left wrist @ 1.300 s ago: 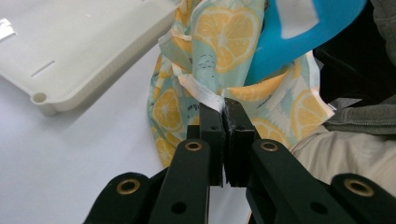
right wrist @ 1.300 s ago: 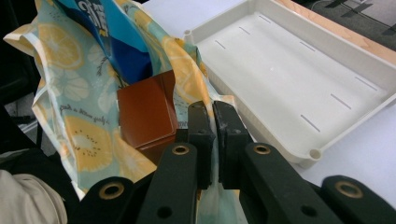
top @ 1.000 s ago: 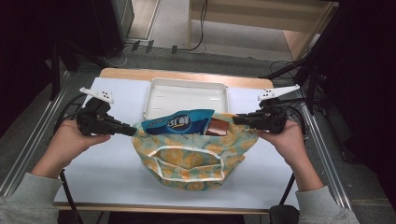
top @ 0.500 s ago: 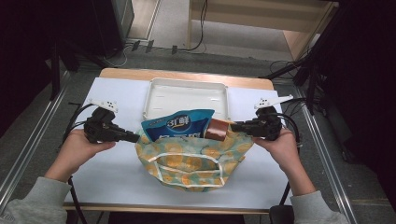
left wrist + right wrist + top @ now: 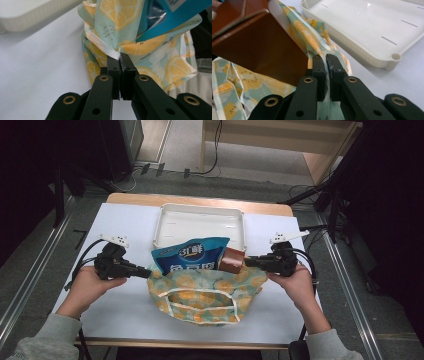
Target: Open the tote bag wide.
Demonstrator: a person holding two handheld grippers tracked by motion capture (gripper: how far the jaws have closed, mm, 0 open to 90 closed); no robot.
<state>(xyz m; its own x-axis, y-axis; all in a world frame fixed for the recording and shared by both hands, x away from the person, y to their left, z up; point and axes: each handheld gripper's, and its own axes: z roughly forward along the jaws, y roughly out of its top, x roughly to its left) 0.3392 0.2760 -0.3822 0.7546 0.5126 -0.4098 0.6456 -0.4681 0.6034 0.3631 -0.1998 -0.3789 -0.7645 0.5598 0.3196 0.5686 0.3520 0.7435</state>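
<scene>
The cloth bag [image 5: 200, 295] is pale green with yellow lemon slices and a white hem, and it lies on the bench [image 5: 115, 315] just in front of the white tray [image 5: 200, 222]. A blue snack packet [image 5: 192, 255] and a brown box [image 5: 233, 261] stick out of its mouth toward the tray. The left tool [image 5: 145, 272] is closed tight on the hem at the bag's left corner, and the right tool [image 5: 248, 261] is closed on the cloth edge at its right corner, beside the box.

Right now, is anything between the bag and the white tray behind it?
Nothing visible on the table between them. The bag, pinched at both corners by the left hand-held gripper and right hand-held gripper, lies just before the tray; its blue packet and brown box overlap the tray's near rim.
</scene>
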